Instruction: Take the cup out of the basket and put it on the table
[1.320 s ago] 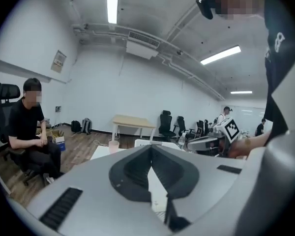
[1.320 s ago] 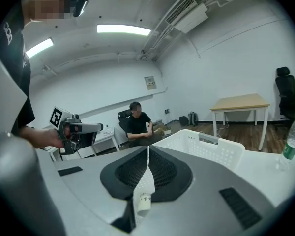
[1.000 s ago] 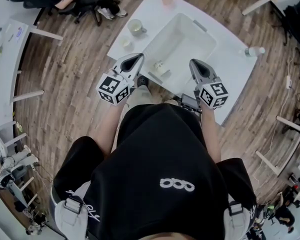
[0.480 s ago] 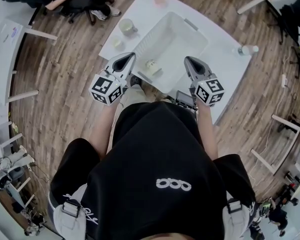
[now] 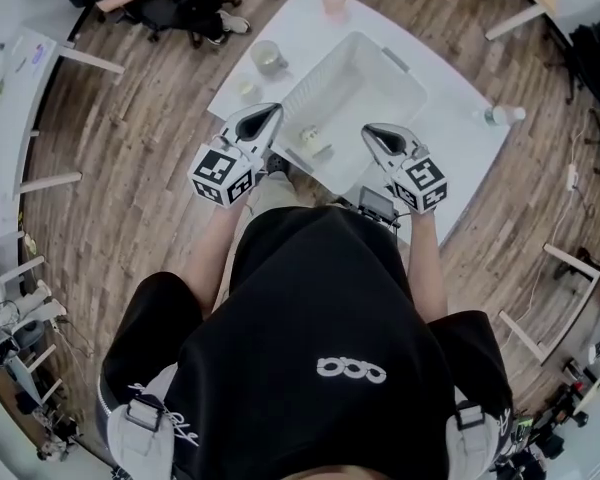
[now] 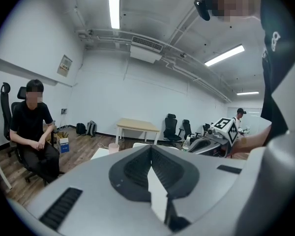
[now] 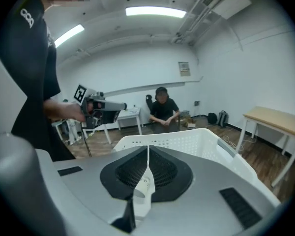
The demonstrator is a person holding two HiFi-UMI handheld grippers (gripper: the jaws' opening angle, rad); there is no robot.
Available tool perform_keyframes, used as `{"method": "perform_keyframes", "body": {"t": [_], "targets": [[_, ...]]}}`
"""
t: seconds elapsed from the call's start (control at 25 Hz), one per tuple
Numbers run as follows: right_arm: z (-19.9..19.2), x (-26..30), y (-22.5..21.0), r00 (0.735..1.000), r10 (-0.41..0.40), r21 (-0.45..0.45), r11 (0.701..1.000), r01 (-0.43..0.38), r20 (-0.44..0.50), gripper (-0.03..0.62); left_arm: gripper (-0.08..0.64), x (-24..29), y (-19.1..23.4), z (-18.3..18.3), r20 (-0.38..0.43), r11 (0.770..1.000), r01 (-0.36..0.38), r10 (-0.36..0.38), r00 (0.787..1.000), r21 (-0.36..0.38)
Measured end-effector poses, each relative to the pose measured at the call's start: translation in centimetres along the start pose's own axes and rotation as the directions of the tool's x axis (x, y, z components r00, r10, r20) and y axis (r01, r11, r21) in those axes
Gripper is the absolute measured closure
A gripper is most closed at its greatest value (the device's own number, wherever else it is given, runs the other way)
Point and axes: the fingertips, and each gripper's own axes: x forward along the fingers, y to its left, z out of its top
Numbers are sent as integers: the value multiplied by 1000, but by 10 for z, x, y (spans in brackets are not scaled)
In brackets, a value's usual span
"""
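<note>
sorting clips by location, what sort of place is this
Probably an open office or lab workspace: office chairs, a desk and strip lights on the ceiling.

Your basket [image 5: 365,88] sat mid-table [image 5: 450,143], a small cup [image 5: 308,138] in its near corner, mug [image 5: 268,56] to its left, bottle [image 5: 504,114] off right.

A wood-plank floor [image 5: 130,158] meets plain white walls [image 6: 103,87], and long strip lights [image 6: 114,6] shine on the white ceiling near a vent [image 6: 146,43] and bare pipes. A pale wooden desk [image 6: 137,126] stands by the far wall, with black office chairs [image 6: 171,125] just beside it. White desks [image 5: 20,108] line the floor's left edge in the head view.
</note>
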Motion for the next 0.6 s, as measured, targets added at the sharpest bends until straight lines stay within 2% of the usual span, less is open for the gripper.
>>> {"method": "perform_keyframes", "body": {"t": [0.12,0.24,0.32,0.44,0.6], "targets": [[2,16,10,990,112,-121,985,-121,-81,566,552,-1,2,-5,-3,1000,-9,8,1000,-13],[-4,35,21,951,211,-235,936,-263,-226,566,552,-2,4,-12,-21,1000,-21,20,1000,-21],[-13,52,31,903,262,-288,885,-365,-341,565,551,-5,8,-17,-35,999,-34,33,999,-30],[-39,76,38,814,313,-319,804,-502,-489,565,552,-9,13,-22,-37,998,-47,45,998,-45],[-86,101,36,683,301,-348,684,-641,-666,548,551,-10,17,-27,-40,997,-61,59,997,-55]]}}
